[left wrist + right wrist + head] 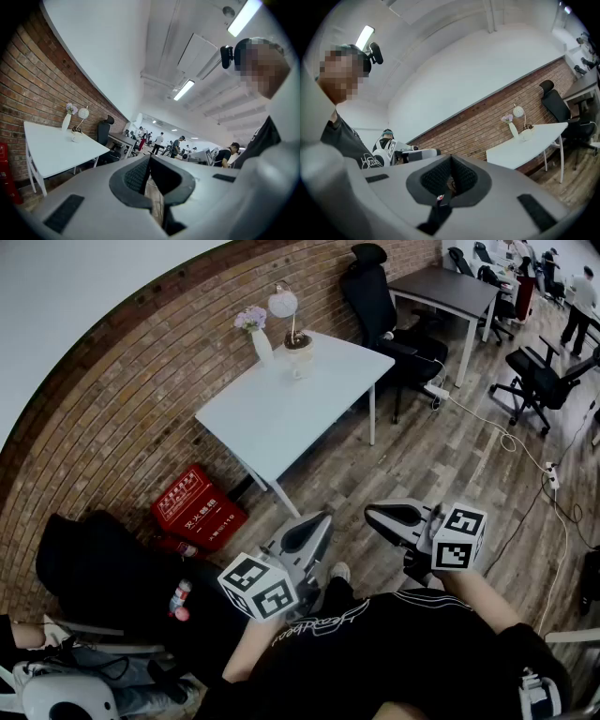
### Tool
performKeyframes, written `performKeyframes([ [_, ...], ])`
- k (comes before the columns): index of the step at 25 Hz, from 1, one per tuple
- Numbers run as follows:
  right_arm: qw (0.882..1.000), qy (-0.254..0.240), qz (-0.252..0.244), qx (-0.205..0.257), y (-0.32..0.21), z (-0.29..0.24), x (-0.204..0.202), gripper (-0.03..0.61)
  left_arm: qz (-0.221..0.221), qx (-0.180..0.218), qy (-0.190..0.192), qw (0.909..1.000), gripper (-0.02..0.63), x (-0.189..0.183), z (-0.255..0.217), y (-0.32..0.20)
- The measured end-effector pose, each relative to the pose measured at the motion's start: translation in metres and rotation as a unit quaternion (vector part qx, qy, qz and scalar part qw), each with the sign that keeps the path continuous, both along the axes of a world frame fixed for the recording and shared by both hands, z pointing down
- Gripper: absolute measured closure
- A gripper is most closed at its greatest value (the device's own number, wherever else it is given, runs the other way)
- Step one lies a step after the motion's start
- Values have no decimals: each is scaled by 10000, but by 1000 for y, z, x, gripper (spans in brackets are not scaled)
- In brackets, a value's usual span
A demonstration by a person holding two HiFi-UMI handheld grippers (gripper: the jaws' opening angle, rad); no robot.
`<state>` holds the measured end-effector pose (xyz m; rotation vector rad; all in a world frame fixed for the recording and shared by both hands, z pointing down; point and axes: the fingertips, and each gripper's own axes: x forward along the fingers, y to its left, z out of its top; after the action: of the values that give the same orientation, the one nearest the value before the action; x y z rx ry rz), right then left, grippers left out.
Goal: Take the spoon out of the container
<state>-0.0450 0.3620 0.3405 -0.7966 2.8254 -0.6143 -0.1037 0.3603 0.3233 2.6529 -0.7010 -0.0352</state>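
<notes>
A white table [272, 409] stands by the brick wall, well ahead of me. Near its far end sits a small white container [299, 356], also visible in the left gripper view [75, 136] and the right gripper view [527, 133]. The spoon is too small to make out. My left gripper [323, 519] hangs close to my body over the wooden floor, jaws together with nothing between them [149, 176]. My right gripper [371, 513] is level with it, to its right, also shut and empty [451, 180]. Both are far from the table.
A white vase with flowers [255, 330] and a round white lamp [282, 304] stand beside the container. Red boxes [199, 507] lie on the floor under the table's near corner. Black office chairs [380, 296], a dark desk [450, 287] and floor cables [511, 442] lie to the right.
</notes>
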Motion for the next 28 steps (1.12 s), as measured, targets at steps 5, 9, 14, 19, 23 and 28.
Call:
performKeyframes([
  [5, 10000, -4, 28, -22, -1, 5, 2, 581, 35, -18, -19, 10000, 607, 3, 5, -2],
  [9, 9999, -36, 111, -37, -2, 8, 5, 581, 90, -17, -47, 9999, 607, 4, 8, -3],
  [14, 9997, -83, 201, -94, -11, 14, 11, 581, 58, -92, -13, 9999, 607, 7, 15, -12],
  [19, 9994, -70, 316, -88, -34, 16, 17, 581, 152, -85, 50, 9998, 607, 11, 17, -38],
  [23, 9991, -55, 414, -38, -62, 16, 24, 581, 266, -15, 60, 9996, 607, 18, 16, -65],
  [28, 9984, -79, 560, -65, -113, 22, 33, 581, 344, -27, 108, 9993, 607, 23, 21, -118],
])
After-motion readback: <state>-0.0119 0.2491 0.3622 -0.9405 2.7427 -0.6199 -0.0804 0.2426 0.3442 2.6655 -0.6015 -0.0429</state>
